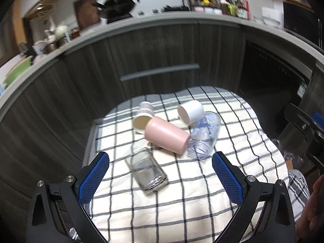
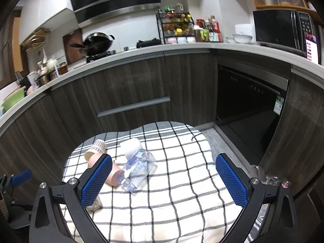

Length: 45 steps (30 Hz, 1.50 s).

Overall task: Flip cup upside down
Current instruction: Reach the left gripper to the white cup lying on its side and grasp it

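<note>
Several cups lie on their sides on a checked cloth (image 1: pixel 182 198). A clear glass (image 1: pixel 146 170) lies nearest, between the fingers of my open left gripper (image 1: pixel 160 162). Behind it lie a pink cup (image 1: pixel 167 136), a paper cup (image 1: pixel 143 114), a white cup (image 1: pixel 191 111) and a clear blue-printed cup (image 1: pixel 204 134). My right gripper (image 2: pixel 164 165) is open and empty above the cloth (image 2: pixel 172 202). The blue-printed cup (image 2: pixel 138 168) lies just ahead of it, with the pink cup (image 2: pixel 114 174) partly hidden by its left finger, the white cup (image 2: pixel 131 146) and the paper cup (image 2: pixel 95 148) behind.
Dark wood cabinets (image 2: pixel 131 85) and a black oven door (image 2: pixel 249 109) stand behind the cloth-covered table. The counter above holds a wok (image 2: pixel 97 42), a spice rack (image 2: pixel 176 27) and a microwave (image 2: pixel 283 29). The right gripper's body (image 1: pixel 307 127) shows at the left view's right edge.
</note>
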Each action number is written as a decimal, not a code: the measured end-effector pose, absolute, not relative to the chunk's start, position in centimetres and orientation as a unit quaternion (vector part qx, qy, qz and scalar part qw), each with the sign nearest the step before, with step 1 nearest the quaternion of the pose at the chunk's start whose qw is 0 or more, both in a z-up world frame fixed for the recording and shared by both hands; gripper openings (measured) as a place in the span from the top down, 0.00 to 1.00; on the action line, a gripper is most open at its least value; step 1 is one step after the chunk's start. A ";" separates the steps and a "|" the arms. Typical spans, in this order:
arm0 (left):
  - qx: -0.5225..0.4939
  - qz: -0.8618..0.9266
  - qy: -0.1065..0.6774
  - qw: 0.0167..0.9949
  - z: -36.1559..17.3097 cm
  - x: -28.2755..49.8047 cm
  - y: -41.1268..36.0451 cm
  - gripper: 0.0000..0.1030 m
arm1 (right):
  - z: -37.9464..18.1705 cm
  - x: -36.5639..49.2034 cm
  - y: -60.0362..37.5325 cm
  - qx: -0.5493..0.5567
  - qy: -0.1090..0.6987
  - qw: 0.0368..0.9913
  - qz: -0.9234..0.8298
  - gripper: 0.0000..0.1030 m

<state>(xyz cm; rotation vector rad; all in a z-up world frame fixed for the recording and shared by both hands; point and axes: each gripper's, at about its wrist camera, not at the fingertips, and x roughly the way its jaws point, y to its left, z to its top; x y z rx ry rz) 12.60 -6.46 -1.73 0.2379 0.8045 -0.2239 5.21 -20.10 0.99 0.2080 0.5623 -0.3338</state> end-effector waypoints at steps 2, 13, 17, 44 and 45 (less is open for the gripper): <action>0.132 -0.118 0.407 0.896 -2.2 14.1 -7.5 0.00 | 0.7 6.4 -20.8 0.111 0.286 0.937 -0.168 0.01; 0.263 -0.183 0.463 0.826 -4.8 22.7 -13.4 0.00 | -1.1 13.2 -24.2 0.172 0.340 0.904 -0.194 0.01; 0.320 -0.214 0.473 0.793 -5.9 25.9 -15.4 0.00 | -2.1 16.3 -25.4 0.210 0.369 0.883 -0.199 0.01; 0.426 -0.382 0.544 0.613 -15.4 38.2 -22.7 0.09 | -9.6 27.5 -31.1 0.329 0.437 0.791 -0.276 0.01; 0.427 -0.385 0.547 0.608 -15.8 38.3 -22.8 0.09 | -9.8 27.6 -31.2 0.330 0.437 0.789 -0.278 0.01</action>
